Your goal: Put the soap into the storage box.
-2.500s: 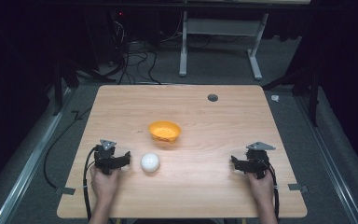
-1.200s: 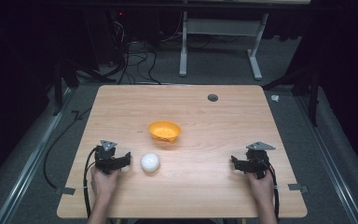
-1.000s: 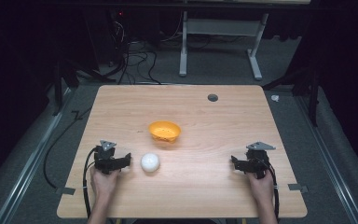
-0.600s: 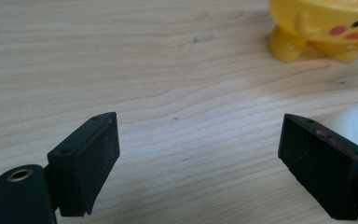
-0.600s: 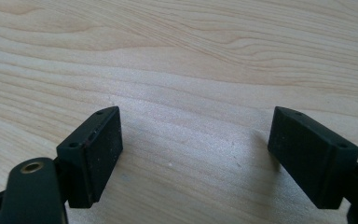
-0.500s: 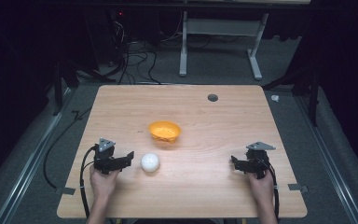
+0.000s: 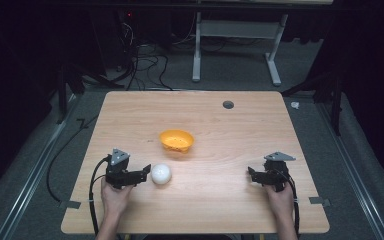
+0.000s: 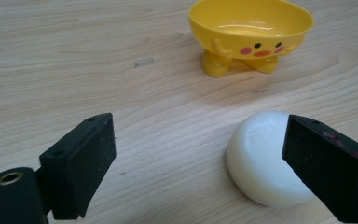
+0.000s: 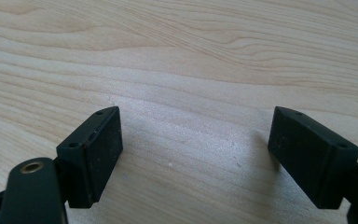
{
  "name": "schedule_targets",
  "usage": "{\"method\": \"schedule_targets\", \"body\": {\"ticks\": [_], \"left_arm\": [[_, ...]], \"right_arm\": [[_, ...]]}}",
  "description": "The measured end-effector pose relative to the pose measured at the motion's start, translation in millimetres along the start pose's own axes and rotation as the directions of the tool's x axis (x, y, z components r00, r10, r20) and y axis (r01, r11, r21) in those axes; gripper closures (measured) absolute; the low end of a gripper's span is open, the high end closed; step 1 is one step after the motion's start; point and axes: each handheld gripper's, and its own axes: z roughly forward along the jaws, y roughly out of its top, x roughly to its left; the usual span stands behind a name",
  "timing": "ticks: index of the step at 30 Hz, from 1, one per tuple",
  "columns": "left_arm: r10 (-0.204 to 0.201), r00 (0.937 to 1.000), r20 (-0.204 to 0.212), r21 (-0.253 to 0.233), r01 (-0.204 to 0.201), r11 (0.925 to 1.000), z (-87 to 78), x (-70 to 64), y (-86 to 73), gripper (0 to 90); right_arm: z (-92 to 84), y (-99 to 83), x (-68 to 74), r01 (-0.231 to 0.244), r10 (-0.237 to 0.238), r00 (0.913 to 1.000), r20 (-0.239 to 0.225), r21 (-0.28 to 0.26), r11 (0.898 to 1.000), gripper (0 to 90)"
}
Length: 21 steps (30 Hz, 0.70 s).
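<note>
Two hand-held grippers sit near the table's near edge, each gripped by a hand coming in from the bottom of the high view. Left gripper (image 7: 144,172) has its matte black, blocky jaws spread wide, having just been opening; the white ball (image 7: 161,174) lies just beyond its tips on the table. Its own view adds what the high view cannot: the white ball (image 8: 266,158) is a smooth, slightly glossy rounded lump, flattened where it meets the wood, partly hidden behind the right-hand jaw and not clasped, with the other jaw well apart from it. Right gripper (image 7: 252,173), well apart at the near right, also stands wide open; its own view shows bare wood between two rubbery black pads (image 9: 95,156), with fine streaked grain. Farther in, near the middle of the wooden table (image 7: 240,135), sits the yellow bowl (image 7: 177,141). From above it is a plain orange-yellow oval; the left gripper view shows the yellow bowl (image 8: 251,32) as shiny plastic on stubby feet, with a chick face of dot eyes, pink cheeks and an orange beak. Farthest, a dark round hole (image 7: 228,104) marks the tabletop.
</note>
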Motion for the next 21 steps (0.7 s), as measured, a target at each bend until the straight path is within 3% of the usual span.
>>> {"method": "schedule_targets", "body": {"ticks": [7, 21], "left_arm": [[0.026, 0.9986, 0.045, 0.016, -0.027, 0.9995, 1.3, -13.2, -1.1, 7.1], [0.084, 0.9934, 0.078, 0.066, -0.089, 0.9938, 18.5, -37.2, -5.0, 7.3]], "right_arm": [[0.0, 0.0, 0.0, 0.001, -0.001, 1.0, 0.0, 0.0, 1.0, 18.6], [0.0, -0.1, -0.1, 0.001, -0.001, 1.0, 0.0, 0.0, 1.0, 18.6]]}}
